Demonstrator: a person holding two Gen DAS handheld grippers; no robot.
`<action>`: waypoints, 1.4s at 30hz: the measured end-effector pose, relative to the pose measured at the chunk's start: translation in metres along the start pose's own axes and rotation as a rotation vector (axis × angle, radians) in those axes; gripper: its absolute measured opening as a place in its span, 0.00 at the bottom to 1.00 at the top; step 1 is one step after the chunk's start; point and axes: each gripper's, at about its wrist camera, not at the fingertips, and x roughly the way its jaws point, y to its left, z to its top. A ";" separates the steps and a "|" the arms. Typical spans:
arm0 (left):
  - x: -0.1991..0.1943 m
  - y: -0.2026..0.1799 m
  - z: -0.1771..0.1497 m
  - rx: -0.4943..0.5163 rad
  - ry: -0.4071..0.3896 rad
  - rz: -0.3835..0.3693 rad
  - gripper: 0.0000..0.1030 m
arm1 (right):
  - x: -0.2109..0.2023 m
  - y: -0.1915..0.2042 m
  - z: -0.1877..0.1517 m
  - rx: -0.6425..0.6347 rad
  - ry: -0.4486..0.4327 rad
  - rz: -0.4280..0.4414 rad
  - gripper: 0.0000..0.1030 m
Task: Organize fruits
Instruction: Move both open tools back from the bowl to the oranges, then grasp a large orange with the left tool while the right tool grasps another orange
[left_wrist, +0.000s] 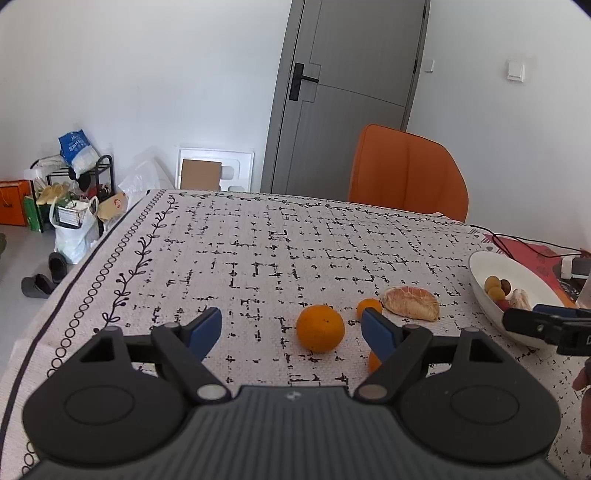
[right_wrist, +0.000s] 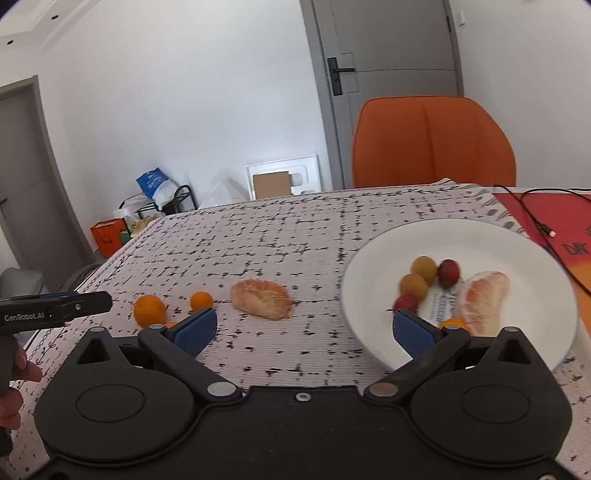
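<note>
While both hand-held grippers hover low over the bench, nothing is held yet. Far left, the cloth edge drops off to the floor, so keep fruit from rolling that way. Left gripper stands wide open and empty; big orange sits on the cloth between the fingers' line, nearer the right pad, not touched. Judged firm, round, fairly heavy, likely to roll; take it across its widest middle. Just beside it, small orange, and a third orange bit half hidden behind the right finger; cannot tell what it is. Both look light, easy to nudge away. Next right, pomelo piece lies flat on the cloth, apart from the oranges. Judged soft, easily squashed, skin membrane a bit slippery; pinch gently across the short width. Open cloth beyond the fruit gives plenty of room to approach. Right gripper is also open and empty, its right pad over the near rim of the plate. Plate holds small round fruits, another pomelo piece and a small orange near the pad. Room left on the plate's left half. Cable lies right of the plate; rim is a snag.
</note>
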 end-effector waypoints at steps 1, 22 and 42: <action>0.001 0.001 0.000 -0.001 0.003 -0.002 0.78 | 0.001 0.002 0.000 -0.002 0.002 0.002 1.00; 0.024 0.014 -0.011 -0.049 0.054 -0.080 0.49 | 0.041 0.048 -0.004 -0.049 0.101 0.139 0.77; 0.029 0.013 -0.007 -0.055 0.051 -0.110 0.49 | 0.047 0.070 0.000 -0.066 0.117 0.247 0.13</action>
